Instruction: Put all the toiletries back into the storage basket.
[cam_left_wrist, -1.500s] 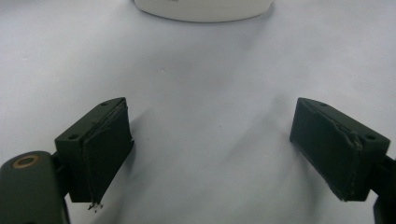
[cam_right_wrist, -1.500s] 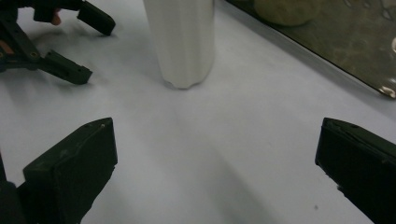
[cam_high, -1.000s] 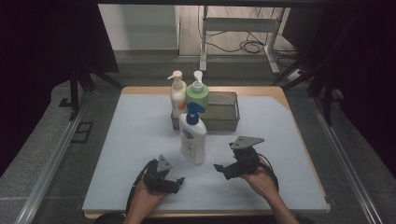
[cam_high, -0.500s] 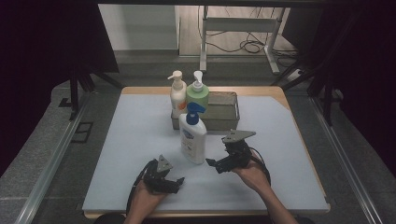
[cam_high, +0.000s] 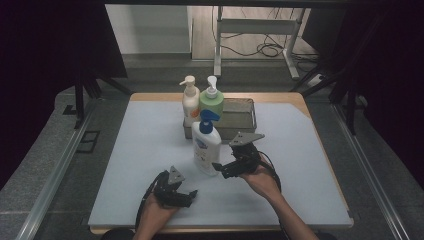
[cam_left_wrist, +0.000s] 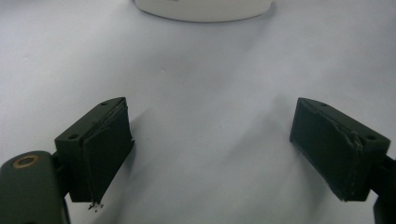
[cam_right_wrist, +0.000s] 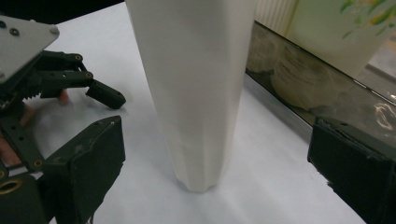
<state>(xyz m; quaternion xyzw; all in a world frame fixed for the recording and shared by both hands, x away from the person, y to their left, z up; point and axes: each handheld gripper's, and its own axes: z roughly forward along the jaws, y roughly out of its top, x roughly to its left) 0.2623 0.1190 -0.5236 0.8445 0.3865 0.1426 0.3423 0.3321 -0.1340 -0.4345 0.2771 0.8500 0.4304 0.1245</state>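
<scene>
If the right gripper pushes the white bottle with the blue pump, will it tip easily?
Probably yes: the white bottle stands tall on a narrow base. Its smooth plastic may slip between the fingers. How full it is cannot be seen.

We saw a white, blue-capped bottle (cam_high: 206, 147), a green bottle (cam_high: 211, 103) and a cream bottle (cam_high: 189, 102) on a pale grey table (cam_high: 140, 150).

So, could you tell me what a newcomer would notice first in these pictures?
Probably the white pump bottle with the blue cap, upright in the middle of the table, with the right gripper open beside its base, its jaws to either side without touching it. Behind it, a cream bottle and a green bottle stand in a metal basket. The left gripper sits open near the front edge.
</scene>
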